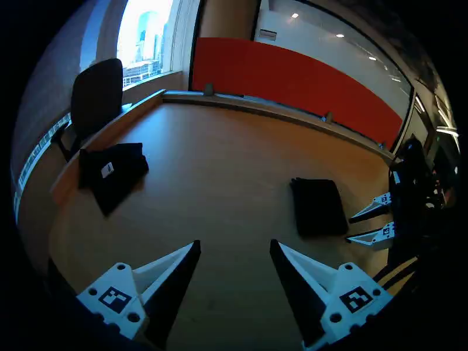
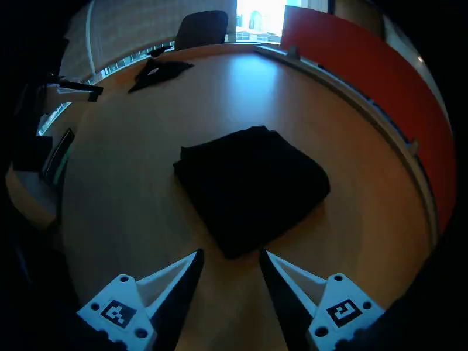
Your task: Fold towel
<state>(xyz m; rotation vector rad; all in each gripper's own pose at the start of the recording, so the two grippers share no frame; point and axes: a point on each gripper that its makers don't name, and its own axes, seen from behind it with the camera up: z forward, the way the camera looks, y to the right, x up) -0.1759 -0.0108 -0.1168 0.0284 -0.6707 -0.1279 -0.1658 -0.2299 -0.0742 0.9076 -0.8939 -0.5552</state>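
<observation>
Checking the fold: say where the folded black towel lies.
In the right gripper view, the folded black towel lies on the table, just ahead of the right claw.

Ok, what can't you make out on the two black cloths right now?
- Folded black fabric towel, right gripper view: layer count lost in darkness.
- Rumpled black cloth with white tag, left gripper view: too dark to tell folded or loose.
- Towel's underside: hidden against the wooden table.

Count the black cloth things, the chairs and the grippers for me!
folded black cloth towel: 1
crumpled black cloth with a white tag: 1
black office chair: 1
hand-held grippers: 2, the left hand-held gripper and the right hand-held gripper
Total: 5
</observation>
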